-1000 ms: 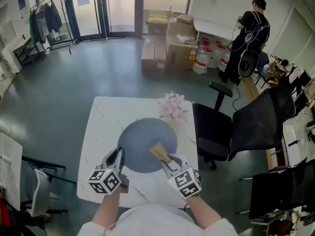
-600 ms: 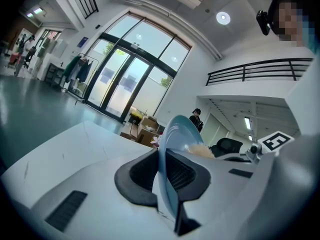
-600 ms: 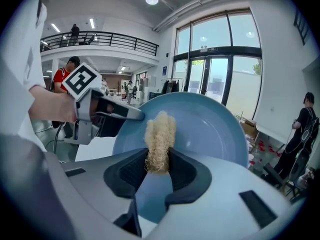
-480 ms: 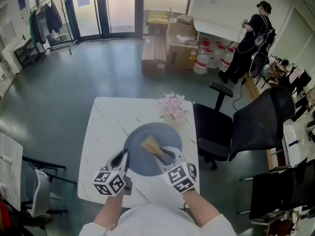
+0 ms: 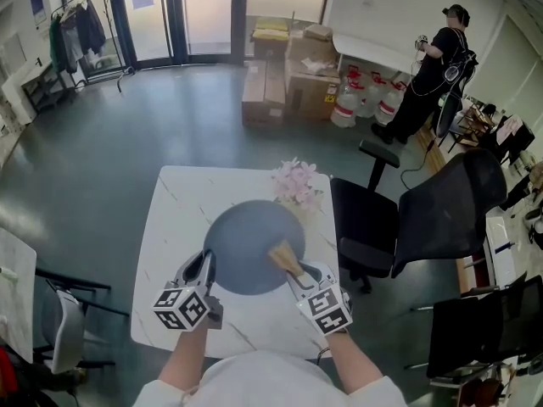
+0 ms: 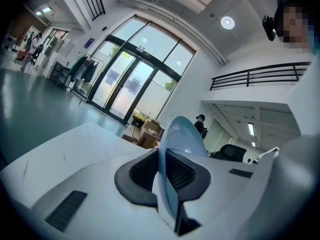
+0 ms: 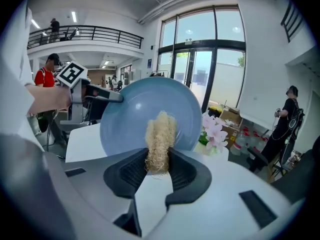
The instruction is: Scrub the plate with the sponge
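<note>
Two grippers shared the work in the head view. The left gripper (image 5: 204,267), lower left of centre, was clamped on the near-left rim of the blue plate (image 5: 242,240), which lay over the middle of the white table (image 5: 178,197). The right gripper (image 5: 299,271), lower right of centre, was clamped on the sponge (image 5: 282,258), a straw-coloured fibrous pad whose free end lay against the plate's right part.

In the left gripper view, the rim ran edge-on between the closed jaws, so the plate appeared raised on that side rather than flat. We judged that this grip needed to be firm while the sponge tip was pressed on the face and swept over centre and rim.

In the right gripper view, the pads pinched the sponge's lower end, and its upper end met the plate face at centre frame. Pink flowers (image 7: 214,129) stood just right of the plate, and we judged that a wide stroke could knock them. In the head view, a black chair (image 5: 399,219) at the right, and cardboard boxes (image 5: 293,66) and a standing person (image 5: 433,66) at the top, were well apart.
</note>
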